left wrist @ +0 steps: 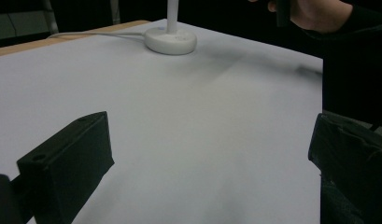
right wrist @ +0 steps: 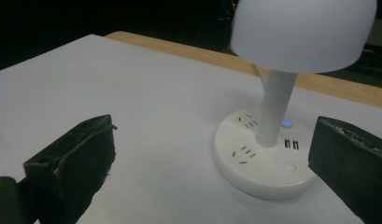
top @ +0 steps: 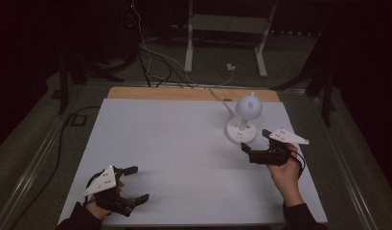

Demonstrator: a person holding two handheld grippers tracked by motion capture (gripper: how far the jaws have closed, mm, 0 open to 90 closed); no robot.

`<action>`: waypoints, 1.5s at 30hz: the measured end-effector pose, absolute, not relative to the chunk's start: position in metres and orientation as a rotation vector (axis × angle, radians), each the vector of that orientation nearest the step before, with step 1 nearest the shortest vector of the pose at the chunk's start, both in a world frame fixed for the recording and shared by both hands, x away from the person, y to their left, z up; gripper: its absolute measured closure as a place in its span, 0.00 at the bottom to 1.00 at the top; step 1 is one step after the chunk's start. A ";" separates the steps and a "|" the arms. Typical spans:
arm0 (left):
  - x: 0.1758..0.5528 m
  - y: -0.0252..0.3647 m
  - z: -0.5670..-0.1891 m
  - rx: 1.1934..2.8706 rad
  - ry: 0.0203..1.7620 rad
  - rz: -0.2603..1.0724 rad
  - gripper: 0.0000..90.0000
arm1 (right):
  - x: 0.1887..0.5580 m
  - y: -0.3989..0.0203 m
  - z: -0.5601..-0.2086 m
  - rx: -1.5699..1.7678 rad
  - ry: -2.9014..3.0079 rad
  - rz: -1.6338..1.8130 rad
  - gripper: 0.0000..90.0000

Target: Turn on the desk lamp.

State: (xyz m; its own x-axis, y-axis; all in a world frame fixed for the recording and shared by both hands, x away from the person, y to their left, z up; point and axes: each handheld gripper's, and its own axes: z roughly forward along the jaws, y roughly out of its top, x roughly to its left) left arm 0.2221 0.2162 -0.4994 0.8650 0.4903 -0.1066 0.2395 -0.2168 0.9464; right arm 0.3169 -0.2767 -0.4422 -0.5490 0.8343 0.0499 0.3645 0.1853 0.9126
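A white lamp (top: 243,120) is stood on the table (top: 174,143) near its far edge. The right gripper (top: 253,141) is held just beside the lamp's base, jaws spread. The left gripper (top: 137,183) is held well apart from the lamp, jaws spread wide, nothing gripped.

white lamp (top: 243,120) stands on table (top: 174,143), perhaps unlit.

Lone lamp (top: 243,120) on otherwise bare table (top: 174,143)
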 end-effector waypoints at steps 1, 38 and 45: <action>0.222 0.216 -0.499 1.804 0.552 0.254 0.00 | 0.320 -0.278 -0.443 1.133 2.000 1.343 0.00; 0.223 0.217 -0.500 1.803 0.562 0.251 0.00 | 0.389 -0.296 -0.473 1.328 1.971 1.341 0.00; 0.222 0.217 -0.500 1.803 0.563 0.252 0.00 | 0.390 -0.300 -0.477 1.347 1.964 1.312 0.18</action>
